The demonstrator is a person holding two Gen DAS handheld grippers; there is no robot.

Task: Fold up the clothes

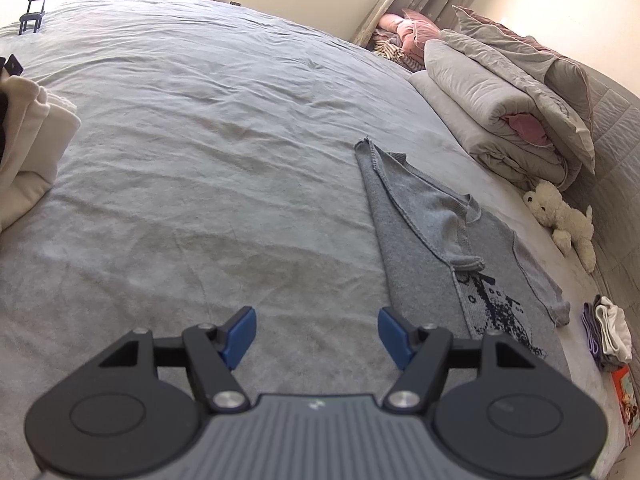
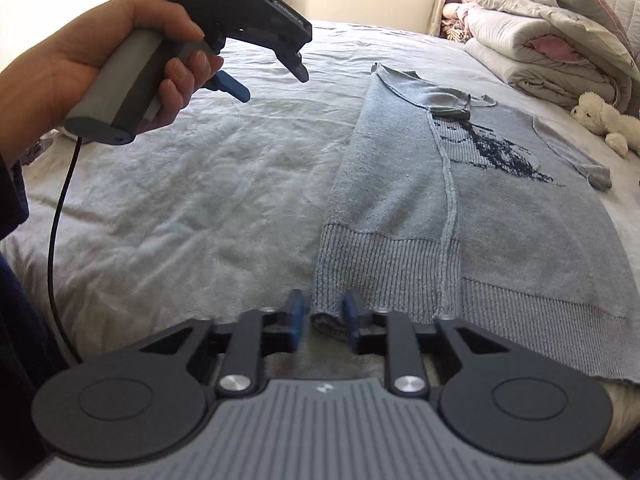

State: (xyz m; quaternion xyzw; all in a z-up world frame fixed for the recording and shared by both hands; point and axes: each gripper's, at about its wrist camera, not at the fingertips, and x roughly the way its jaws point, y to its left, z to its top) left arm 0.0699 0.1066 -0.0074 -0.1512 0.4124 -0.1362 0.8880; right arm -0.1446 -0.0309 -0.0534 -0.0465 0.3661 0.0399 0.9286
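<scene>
A grey knitted sweater with a dark pattern lies flat on the bed, its left side folded inward; it also shows in the left wrist view. My right gripper has its blue pads around the sweater's ribbed hem corner, jaws narrowly apart, touching or nearly touching the cloth. My left gripper is open and empty, held above the bare sheet left of the sweater. It shows in the right wrist view, held in a hand, up in the air.
The grey bed sheet spreads wide to the left. Folded quilts and pillows lie at the headboard, with a white plush dog. Folded cream clothes sit at left. Small folded items lie at the right edge.
</scene>
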